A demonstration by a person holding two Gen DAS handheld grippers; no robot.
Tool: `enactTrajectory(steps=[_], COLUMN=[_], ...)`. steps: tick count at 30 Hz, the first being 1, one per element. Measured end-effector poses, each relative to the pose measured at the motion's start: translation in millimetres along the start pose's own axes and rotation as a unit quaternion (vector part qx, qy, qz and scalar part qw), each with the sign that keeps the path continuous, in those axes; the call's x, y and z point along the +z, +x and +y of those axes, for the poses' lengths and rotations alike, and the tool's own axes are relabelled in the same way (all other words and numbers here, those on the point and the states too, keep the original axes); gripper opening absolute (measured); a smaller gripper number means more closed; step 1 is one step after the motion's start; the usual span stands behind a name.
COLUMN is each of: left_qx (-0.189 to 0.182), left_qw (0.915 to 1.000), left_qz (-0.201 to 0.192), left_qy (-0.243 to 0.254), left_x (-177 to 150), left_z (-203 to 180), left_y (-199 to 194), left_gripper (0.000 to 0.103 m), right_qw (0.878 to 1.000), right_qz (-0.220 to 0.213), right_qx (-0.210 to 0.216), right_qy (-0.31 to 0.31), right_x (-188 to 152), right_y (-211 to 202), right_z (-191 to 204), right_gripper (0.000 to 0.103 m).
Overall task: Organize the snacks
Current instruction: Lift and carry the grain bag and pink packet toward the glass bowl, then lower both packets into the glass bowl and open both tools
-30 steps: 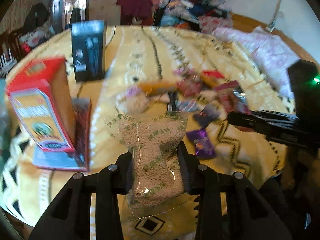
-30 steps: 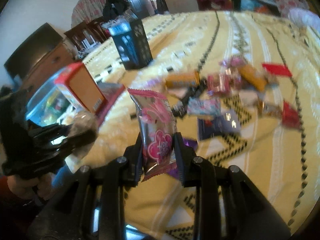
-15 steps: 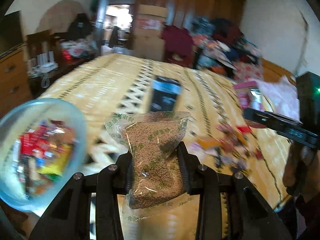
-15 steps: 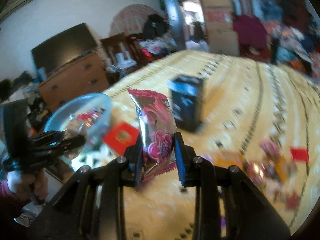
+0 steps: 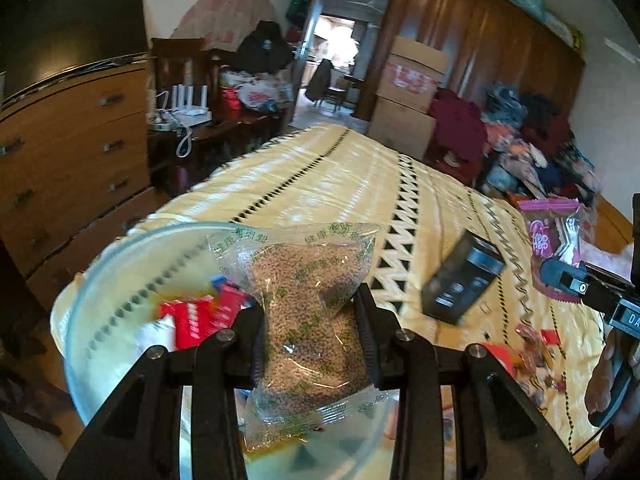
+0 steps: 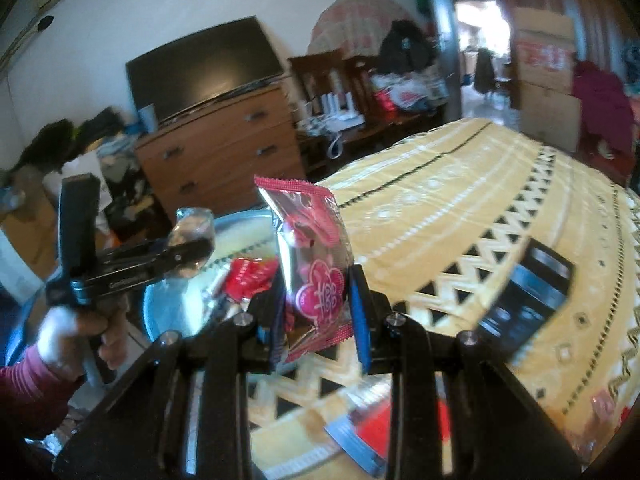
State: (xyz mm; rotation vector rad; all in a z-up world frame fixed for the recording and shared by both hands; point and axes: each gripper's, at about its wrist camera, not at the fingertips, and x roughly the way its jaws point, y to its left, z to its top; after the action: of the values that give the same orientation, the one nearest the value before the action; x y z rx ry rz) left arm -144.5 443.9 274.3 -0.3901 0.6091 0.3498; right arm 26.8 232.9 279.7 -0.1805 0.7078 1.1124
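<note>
Between the left gripper's (image 5: pixel 312 332) pads sits a clear grain packet (image 5: pixel 304 308), above a glass bowl (image 5: pixel 120 264); the right gripper (image 6: pixel 316 312) clamps a pink snack packet (image 6: pixel 312 264).

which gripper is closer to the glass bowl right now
Left. The left gripper, holding a grain packet, hangs over the glass bowl; the right gripper sits beside it.

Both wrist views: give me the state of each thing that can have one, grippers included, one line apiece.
left gripper: shut on the clear grain packet.
clear grain packet: sealed, held upright over the bowl.
right gripper: shut on the pink snack packet.
pink snack packet: sealed, held upright, off the bed.
glass bowl: upright, already holding red packets.
black box: closed, on the yellow bedspread.
</note>
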Motion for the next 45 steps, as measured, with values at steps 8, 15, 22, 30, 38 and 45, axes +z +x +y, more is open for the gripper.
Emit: enactTrajectory(steps=[8,15,22,30,38,45], left_qx=[0.036,0.049,0.061,0.064,0.067,0.070], left_qw=[0.9988,0.9972,0.9950,0.9939,0.9931,0.9910], left_qz=[0.034,0.052,0.076,0.087,0.094,0.111], left_qy=[-0.003,-0.020,-0.024,-0.023,-0.022,-0.026], left_x=[29.9,37.4,29.6,30.4,28.0,21.9], left_z=[43.5,69.4,82.4,85.0,82.1,82.6], left_y=[35.7,62.4,85.1,98.4,104.4,115.0], left_gripper=[0.039,0.039,0.039,0.039,0.039,0.041], right_qw=[0.999,0.995,0.993,0.992,0.991,0.989], right_qz=[0.040,0.084,0.107,0.111,0.120,0.129], right_qx=[0.033,0.049,0.056,0.056,0.058,0.066], right_qy=[-0.009,-0.003,-0.001,-0.004,-0.005,0.000], right_x=[41.3,53.8,53.7,58.5,56.8,52.0], right_y=[57.2,104.7,129.4,137.2,142.3,147.9], right_z=[18.7,26.7,34.1,39.6,41.0,41.0], right_gripper=[0.029,0.029,0.029,0.029,0.029,0.031])
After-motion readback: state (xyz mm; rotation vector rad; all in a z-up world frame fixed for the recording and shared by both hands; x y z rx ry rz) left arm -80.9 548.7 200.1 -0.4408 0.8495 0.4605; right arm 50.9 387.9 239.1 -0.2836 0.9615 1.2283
